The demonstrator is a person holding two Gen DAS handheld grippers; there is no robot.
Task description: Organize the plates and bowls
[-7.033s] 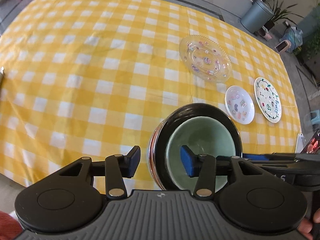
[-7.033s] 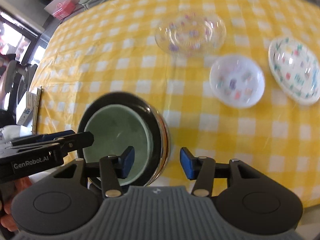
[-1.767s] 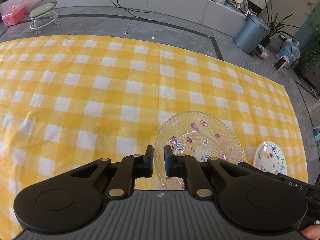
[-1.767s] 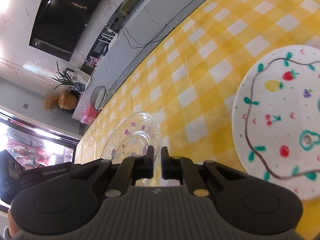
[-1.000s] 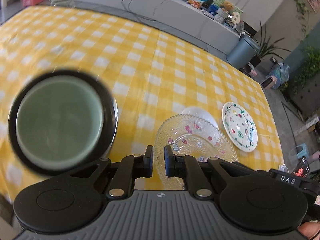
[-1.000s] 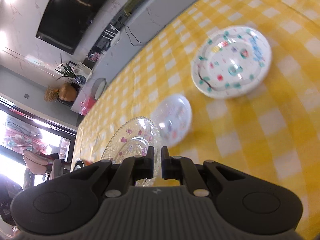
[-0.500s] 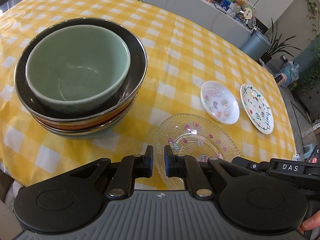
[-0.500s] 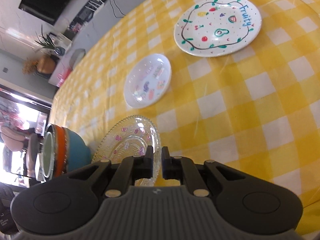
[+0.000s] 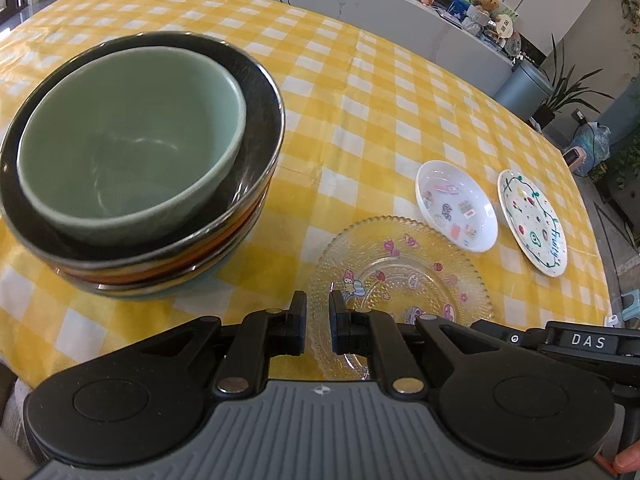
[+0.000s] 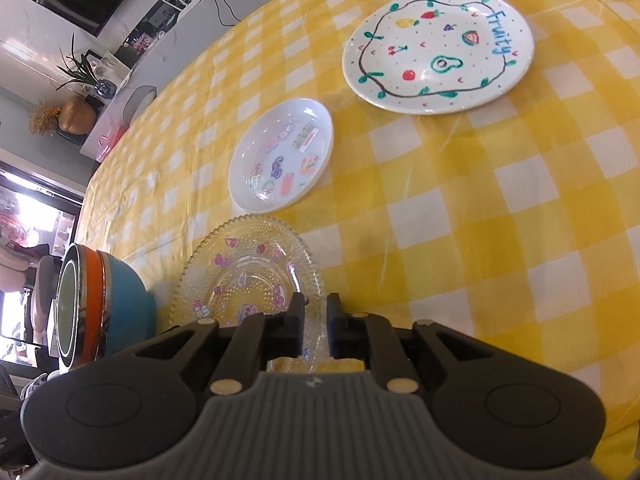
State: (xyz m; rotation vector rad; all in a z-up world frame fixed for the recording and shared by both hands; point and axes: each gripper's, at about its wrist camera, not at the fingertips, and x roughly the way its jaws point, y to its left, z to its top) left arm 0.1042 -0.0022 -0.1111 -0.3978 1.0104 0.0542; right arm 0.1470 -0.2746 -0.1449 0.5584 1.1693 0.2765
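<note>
Item 1: clear beaded glass plate w/ pink cartoon prints, low over the yellow-and-white checked tablecloth at the near edge. We can't tell whether it rests fully on the cloth.

Left gripper: clamped on the plate's rim at approx. 8 o'clock (left view).

Right gripper: the plate's rim at approx. 4 o'clock (right view) sits in the gap. The jaws have just been opening, and the pads look slack, no longer pinching.

Item 2: nested bowl stack at 10 o'clock of the plate, just beside it. It has a pale green ceramic bowl on top, inside a black-lined bowl. We see orange and blue bowls under that, w/ the blue bowl lowest.

Item 3: small white dish w/ sticker prints, at 1 o'clock, near the plate.

Item 4: white "Fruity" plate w/ drawn fruit, at 2 o'clock, just beyond the dish.
</note>
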